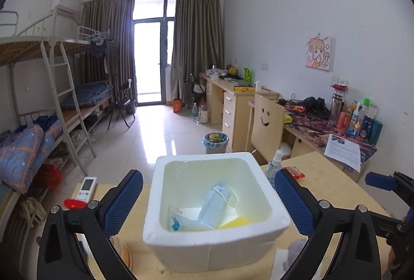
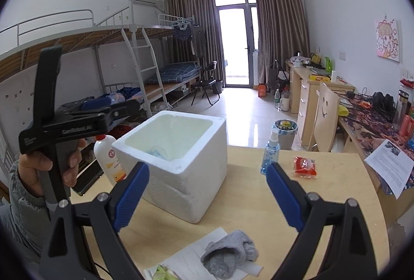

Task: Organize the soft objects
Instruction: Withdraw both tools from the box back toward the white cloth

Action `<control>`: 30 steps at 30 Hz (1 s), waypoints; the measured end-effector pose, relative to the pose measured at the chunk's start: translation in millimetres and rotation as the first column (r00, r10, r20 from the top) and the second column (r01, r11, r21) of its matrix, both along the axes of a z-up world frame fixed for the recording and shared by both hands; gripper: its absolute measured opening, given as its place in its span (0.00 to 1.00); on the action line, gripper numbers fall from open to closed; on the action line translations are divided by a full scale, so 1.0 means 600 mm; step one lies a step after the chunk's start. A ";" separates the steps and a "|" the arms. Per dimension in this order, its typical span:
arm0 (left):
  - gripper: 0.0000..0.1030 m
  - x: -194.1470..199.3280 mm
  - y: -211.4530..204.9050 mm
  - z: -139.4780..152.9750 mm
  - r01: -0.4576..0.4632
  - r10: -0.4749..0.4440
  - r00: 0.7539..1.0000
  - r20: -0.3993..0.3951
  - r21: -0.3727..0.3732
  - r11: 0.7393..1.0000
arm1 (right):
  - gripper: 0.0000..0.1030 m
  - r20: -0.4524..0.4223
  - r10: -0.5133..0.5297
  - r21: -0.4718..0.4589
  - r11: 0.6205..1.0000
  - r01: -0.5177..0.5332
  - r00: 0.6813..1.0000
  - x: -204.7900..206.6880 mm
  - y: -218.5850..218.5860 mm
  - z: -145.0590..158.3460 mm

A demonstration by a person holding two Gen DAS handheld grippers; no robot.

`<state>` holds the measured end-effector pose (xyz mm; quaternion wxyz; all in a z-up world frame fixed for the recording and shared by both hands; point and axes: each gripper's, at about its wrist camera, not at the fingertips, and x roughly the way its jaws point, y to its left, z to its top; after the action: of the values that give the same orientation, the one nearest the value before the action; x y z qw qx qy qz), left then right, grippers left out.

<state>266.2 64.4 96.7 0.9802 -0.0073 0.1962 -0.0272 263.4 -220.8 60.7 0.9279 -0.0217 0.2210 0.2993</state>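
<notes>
A white foam box (image 1: 258,176) stands on the wooden table (image 1: 328,187). Inside it lie a blue face mask (image 1: 216,205), a white-blue packet (image 1: 181,224) and something yellow (image 1: 236,221). My left gripper (image 1: 208,202) is open and empty, held above the box with its jaws either side of it. My right gripper (image 2: 207,192) is open and empty, right of the box (image 2: 191,171) and above a grey sock (image 2: 227,254) that lies on white paper (image 2: 186,259). A red-white packet (image 2: 305,166) lies further right.
A blue spray bottle (image 2: 270,156) stands right of the box and a white bottle (image 2: 110,158) to its left. A remote (image 1: 86,188) and a red object (image 1: 73,203) lie at the table's left. A chair (image 2: 326,119), bin (image 2: 284,130) and desks are beyond.
</notes>
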 end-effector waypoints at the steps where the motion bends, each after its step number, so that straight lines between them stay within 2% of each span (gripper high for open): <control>1: 0.99 -0.007 0.001 0.002 -0.002 0.002 1.000 0.004 -0.001 1.000 | 0.91 0.002 0.002 0.002 1.000 -0.003 1.000 -0.004 0.000 0.001; 15: 0.99 -0.103 -0.003 0.029 -0.025 0.025 0.998 0.064 0.009 1.000 | 0.91 0.046 0.019 0.015 1.000 -0.020 0.999 -0.075 -0.003 0.027; 30: 0.99 -0.231 -0.024 0.060 0.014 -0.018 0.989 0.148 0.025 1.000 | 0.92 0.118 0.024 0.021 0.999 -0.027 0.993 -0.176 -0.018 0.057</control>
<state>127.5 49.8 132.4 0.9918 0.0077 0.1230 -0.0332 158.0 -231.6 95.1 0.9357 -0.0315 0.1621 0.3117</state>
